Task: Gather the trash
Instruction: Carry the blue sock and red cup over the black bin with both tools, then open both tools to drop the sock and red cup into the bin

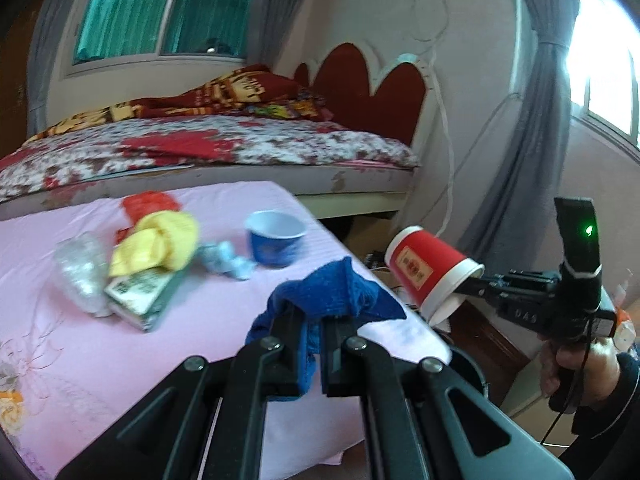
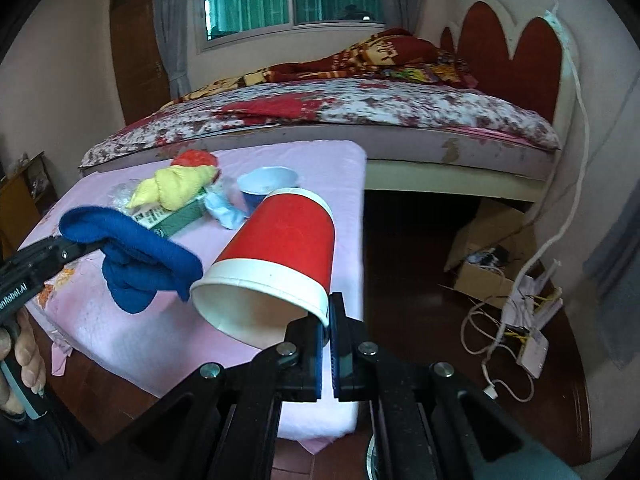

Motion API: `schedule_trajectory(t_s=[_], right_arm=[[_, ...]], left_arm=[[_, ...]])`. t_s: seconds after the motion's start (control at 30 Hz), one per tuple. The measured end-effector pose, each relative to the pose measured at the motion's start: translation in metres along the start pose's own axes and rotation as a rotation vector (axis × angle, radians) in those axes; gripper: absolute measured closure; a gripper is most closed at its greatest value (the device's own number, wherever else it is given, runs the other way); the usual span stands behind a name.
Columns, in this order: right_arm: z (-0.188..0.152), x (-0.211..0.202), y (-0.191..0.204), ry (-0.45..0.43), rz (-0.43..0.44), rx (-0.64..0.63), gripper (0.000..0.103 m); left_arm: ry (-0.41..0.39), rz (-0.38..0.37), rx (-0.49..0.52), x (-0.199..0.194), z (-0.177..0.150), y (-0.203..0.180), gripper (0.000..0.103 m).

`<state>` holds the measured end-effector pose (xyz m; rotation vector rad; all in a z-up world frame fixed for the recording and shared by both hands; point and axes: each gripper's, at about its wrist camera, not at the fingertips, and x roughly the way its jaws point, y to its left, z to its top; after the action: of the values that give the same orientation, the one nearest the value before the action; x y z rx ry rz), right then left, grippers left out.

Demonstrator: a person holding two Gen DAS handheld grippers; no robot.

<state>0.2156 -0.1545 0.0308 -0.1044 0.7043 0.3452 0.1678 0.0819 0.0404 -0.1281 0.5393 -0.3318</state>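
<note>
My left gripper [image 1: 314, 320] is shut on a blue cloth [image 1: 332, 292], held above the near right part of the pink-covered table [image 1: 100, 360]; the cloth also shows in the right wrist view [image 2: 136, 256]. My right gripper [image 2: 329, 316] is shut on the rim of a red paper cup [image 2: 280, 256], held tilted beyond the table's right edge; the cup also shows in the left wrist view [image 1: 428, 268]. On the table lie a yellow cloth [image 1: 160, 244], a green-white box [image 1: 140, 292], a blue bowl [image 1: 274, 240], crumpled tissue [image 1: 228, 260], clear plastic [image 1: 80, 272] and a red wrapper [image 1: 148, 204].
A bed with a floral cover [image 1: 200, 148] and red headboard [image 1: 368, 88] stands behind the table. On the dark floor to the right lie a cardboard box [image 2: 488, 264], white cables and a power strip [image 2: 532, 344]. A dark round rim [image 1: 468, 372] shows below the table's corner.
</note>
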Motion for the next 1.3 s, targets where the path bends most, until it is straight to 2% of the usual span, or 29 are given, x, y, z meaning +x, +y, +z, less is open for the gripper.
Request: schedule_trajectory(t_s=[0.37,0.63,0.97,1.3], right_arm=[[-0.048,-0.054,-0.086,0.006,-0.117,0.112,0.100],[-0.095,-0.081,-0.144,0.053,-0.191,0.199,0.100],[-0.152,-0.078,-0.190,0.153,-0.227,0.278,0.100],[-0.193,-0.031,-0.207,0.279,-0.197,0.298,0.100]], left_arm=[[0.053,-0.156,0.100,0.028,-0.005,-0.102,0.098],[0.138,-0.238,0.163,0.058,-0.026,-0.170,0.098],[0.268,-0.318,0.185,0.094,-0.065,-0.208,0.098],[0.403,-0.344,0.197,0.146,-0.102,-0.223,0.098]])
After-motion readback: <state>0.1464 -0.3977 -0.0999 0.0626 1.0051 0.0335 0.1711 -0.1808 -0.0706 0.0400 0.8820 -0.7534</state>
